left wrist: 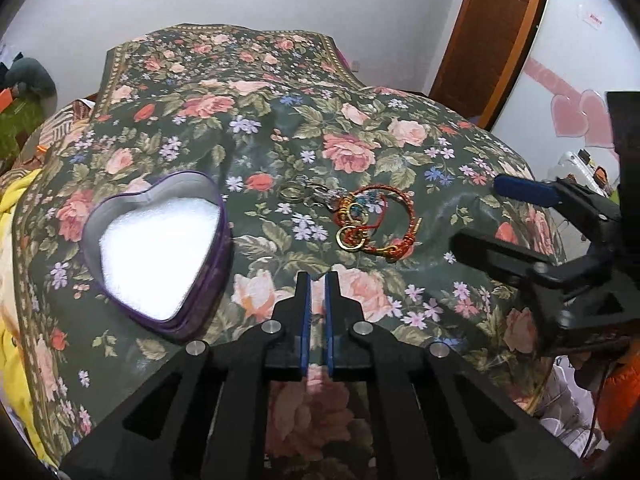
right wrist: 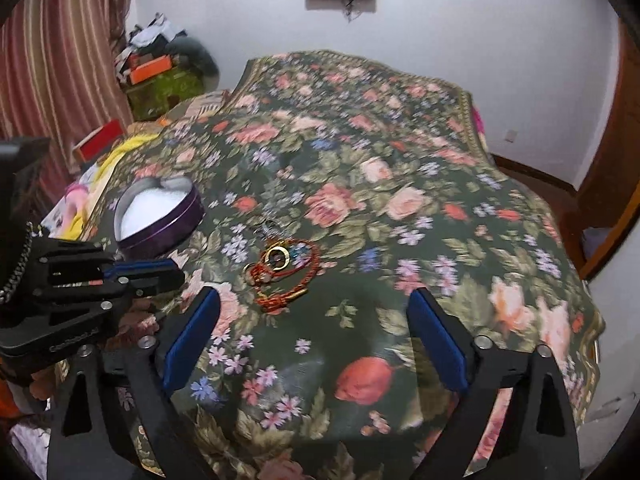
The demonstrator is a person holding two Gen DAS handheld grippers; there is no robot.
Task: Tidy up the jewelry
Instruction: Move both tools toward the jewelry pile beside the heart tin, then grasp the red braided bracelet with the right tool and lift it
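The cloth (left wrist: 360, 128), a dark floral spread, covers the whole work surface, which gives soft, busy ground where small gold pieces could get lost. On its left side sits the tin (left wrist: 224, 224), heart-shaped and purple, lid off and white lining showing; I'd say it stands open because it is where the jewelry is meant to go.

The right gripper (right wrist: 314, 344) hangs over the cloth with jaws spread wide and nothing between them, the jewelry lying just ahead, a little left of centre; that looks like a reach being lined up.

The left gripper (left wrist: 318, 312) has its blue pads nearly together, only a thin gap, holding nothing, parked between tin and jewelry as if waiting.

The jewelry (left wrist: 372, 222), a red-and-gold corded bracelet tangled with gold rings and some silver pieces, lies in one heap on the cloth, near the tin but apart from it.
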